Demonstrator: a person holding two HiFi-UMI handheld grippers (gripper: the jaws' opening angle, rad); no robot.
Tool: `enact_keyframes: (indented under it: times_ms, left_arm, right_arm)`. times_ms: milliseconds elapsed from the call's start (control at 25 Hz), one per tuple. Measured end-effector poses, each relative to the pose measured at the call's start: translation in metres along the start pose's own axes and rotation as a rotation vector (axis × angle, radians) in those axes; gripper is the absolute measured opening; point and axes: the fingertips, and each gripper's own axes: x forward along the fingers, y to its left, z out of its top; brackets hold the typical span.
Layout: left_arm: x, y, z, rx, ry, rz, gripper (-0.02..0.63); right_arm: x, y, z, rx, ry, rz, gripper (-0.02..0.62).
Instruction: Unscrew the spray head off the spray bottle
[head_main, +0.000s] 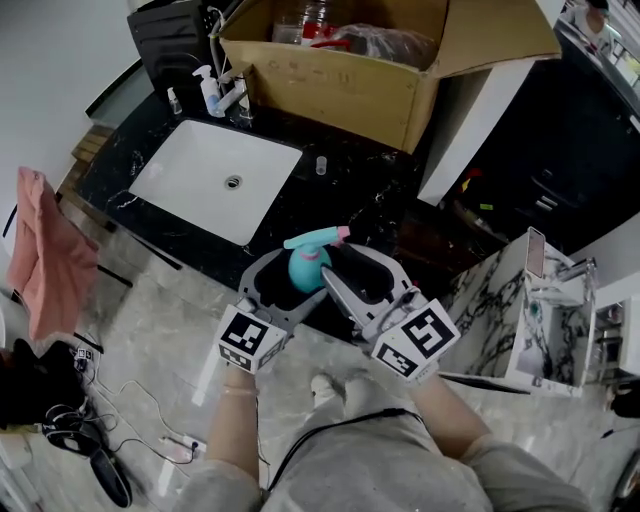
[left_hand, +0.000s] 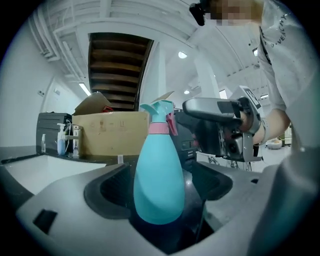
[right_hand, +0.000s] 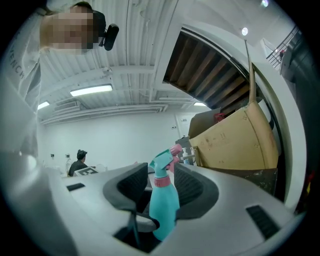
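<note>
A teal spray bottle (head_main: 306, 270) stands upright at the near edge of the black counter (head_main: 350, 195). Its teal spray head (head_main: 318, 238) has a pink nozzle and a pink collar. My left gripper (head_main: 288, 282) reaches in from the left with its jaws wide around the bottle's body (left_hand: 159, 185), and a gap shows on each side. My right gripper (head_main: 350, 268) comes in from the right, open, with the bottle (right_hand: 165, 205) between its jaw tips and the spray head (right_hand: 162, 162) rising above them. In the left gripper view the right gripper (left_hand: 220, 131) shows behind the bottle.
A white sink basin (head_main: 215, 175) is set in the counter to the left, with a faucet and a soap dispenser (head_main: 208, 90) behind it. A big open cardboard box (head_main: 340, 60) fills the back. A pink cloth (head_main: 45, 250) hangs at far left, and cables lie on the floor (head_main: 90, 430).
</note>
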Motion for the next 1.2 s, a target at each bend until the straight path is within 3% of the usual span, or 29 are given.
enact_keyframes:
  times_ms: [240,480,640,880,960,1200]
  left_arm:
    - [0.015,0.001,-0.001,0.059,0.029,-0.002,0.377]
    - [0.02,0.002,-0.003,0.1,0.057,0.08,0.377]
    - [0.025,0.006,-0.003,0.097,0.052,0.077,0.376]
    - [0.028,0.002,-0.003,0.111,0.066,-0.065,0.369]
    - [0.028,-0.001,-0.004,0.118,0.076,-0.116,0.368]
    - [0.028,-0.009,-0.004,0.167,0.107,-0.243,0.361]
  right_arm:
    - [-0.002,-0.014,0.003,-0.062,0.022,0.019,0.193]
    - [0.02,-0.01,0.006,-0.104,0.057,0.337,0.232]
    - [0.031,-0.004,0.006,-0.101,0.089,0.52,0.225]
    - [0.04,0.001,0.005,-0.121,0.125,0.664,0.166]
    - [0.04,0.002,0.005,-0.14,0.124,0.69,0.092]
    - [0.031,0.006,0.007,-0.095,0.151,0.84,0.081]
